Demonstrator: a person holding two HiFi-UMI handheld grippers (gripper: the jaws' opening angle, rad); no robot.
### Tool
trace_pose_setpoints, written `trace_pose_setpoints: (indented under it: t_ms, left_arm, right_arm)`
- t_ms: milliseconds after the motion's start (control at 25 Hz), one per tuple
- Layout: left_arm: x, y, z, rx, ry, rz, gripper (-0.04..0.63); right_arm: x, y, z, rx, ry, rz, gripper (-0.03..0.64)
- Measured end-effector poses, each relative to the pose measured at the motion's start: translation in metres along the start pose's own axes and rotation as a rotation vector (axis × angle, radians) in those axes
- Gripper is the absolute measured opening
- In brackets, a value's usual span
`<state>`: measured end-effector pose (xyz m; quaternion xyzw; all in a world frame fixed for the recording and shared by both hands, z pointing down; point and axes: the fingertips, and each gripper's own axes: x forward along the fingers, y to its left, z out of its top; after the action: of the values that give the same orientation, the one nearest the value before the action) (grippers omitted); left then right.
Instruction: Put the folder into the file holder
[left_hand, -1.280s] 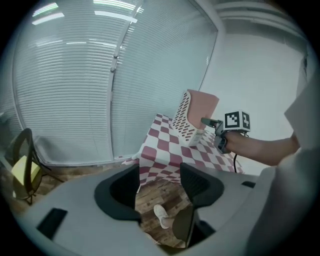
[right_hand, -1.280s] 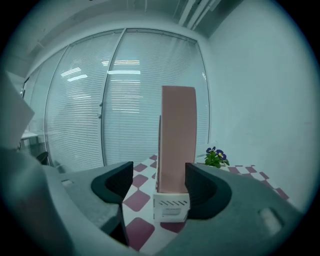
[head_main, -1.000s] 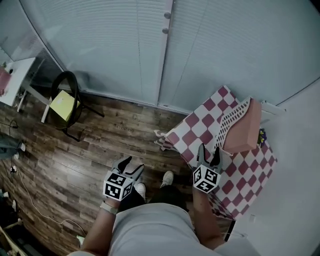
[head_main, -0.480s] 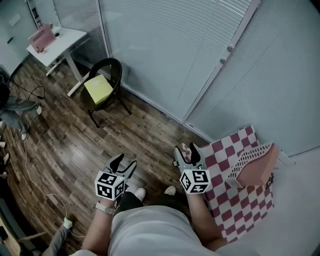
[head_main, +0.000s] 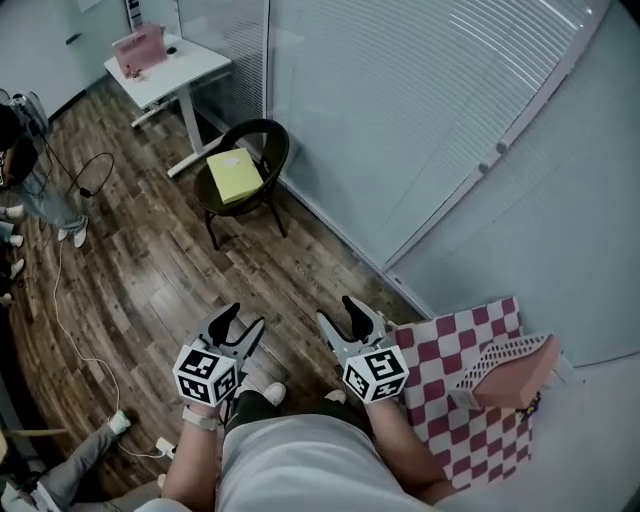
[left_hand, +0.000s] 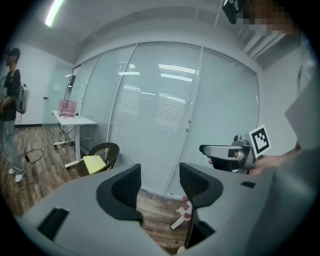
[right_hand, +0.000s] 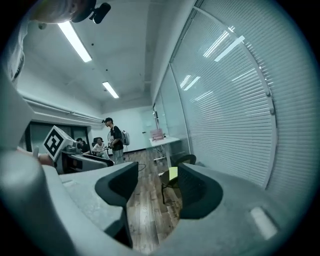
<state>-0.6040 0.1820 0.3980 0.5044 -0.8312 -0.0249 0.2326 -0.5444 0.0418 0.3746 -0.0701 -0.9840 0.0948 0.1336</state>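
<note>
Empty tools face the folder (head_main: 234, 176)
Left tool (head_main: 243, 320) gapes; right tool (head_main: 340, 312), jaws just closing, stands narrower; both empty. It lies well ahead on a chair (head_main: 276, 141): probably light, thin, bendy; pinch a free edge.

Light cool and even. Source: ceiling strip lights (right_hand: 75, 42), reflected as glare streaks on the blinds (left_hand: 172, 77). Both gripper views are fisheye with black corners. Close to the lens, the right tongs (right_hand: 157, 172) are soft. Shadows on the floor (head_main: 150, 270) are faint.

Folder (head_main: 527, 372) partly behind file holder (head_main: 488, 362); checkered table (head_main: 440, 350) partly behind arm (head_main: 398, 440); bystander (head_main: 45, 200) cut by left edge.
</note>
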Motion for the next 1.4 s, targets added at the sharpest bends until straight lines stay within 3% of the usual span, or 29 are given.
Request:
trace_pose_setpoints:
  t_ms: [280, 1400]
  left_arm:
    - [-0.024, -0.007, 0.018, 0.032, -0.076, -0.017, 0.238]
    - [-0.071, 0.024, -0.002, 0.0, -0.069, -0.011, 0.238]
  right_arm:
    - [-0.001, 0.035, 0.012, -0.028, -0.021, 0.08, 0.244]
    - [0.014, 0.096, -0.004, -0.07, 0.03, 0.097, 0.244]
